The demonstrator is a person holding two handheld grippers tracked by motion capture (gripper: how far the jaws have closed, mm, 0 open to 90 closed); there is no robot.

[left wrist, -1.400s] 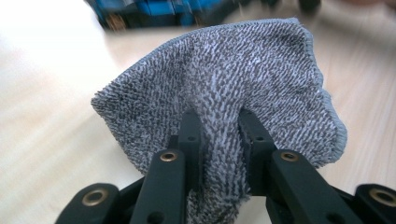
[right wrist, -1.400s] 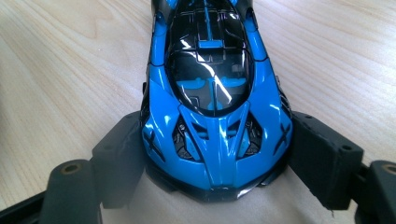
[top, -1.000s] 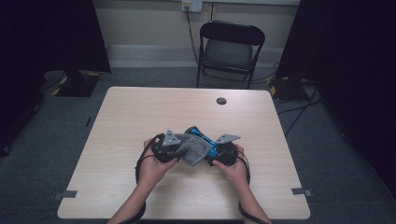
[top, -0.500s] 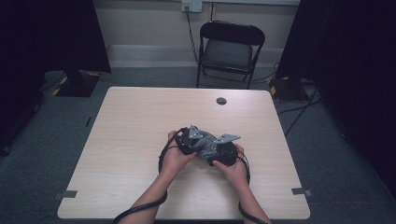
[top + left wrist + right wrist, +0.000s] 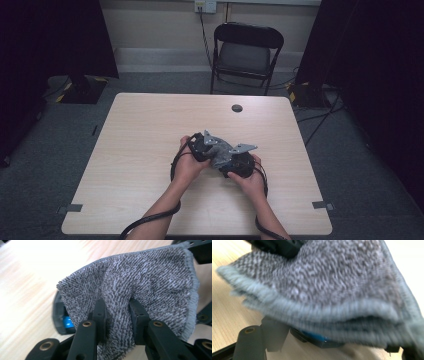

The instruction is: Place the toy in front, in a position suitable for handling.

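Since the earlier frames, the left gripper (image 5: pixel 200 148) has swung in from 9 o'clock against the right gripper (image 5: pixel 239 164), doubling the grey terry cloth (image 5: pixel 140 287) over a blue-and-black object (image 5: pixel 67 322).

Left jaws: clamped on a pinch of the cloth. Right jaws: grip obscured, cannot tell.

Location: table (image 5: pixel 150 130) centre, between both hands.

Count: one cloth, one wrapped object, two grippers. Folding appears under way.

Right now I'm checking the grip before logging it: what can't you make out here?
- Black-and-blue object: left gripper view, mostly covered by the grey cloth.
- Right gripper's jaws: right gripper view, cloth drapes over them, blurred.
- Dark round spot: high view, too small to identify.
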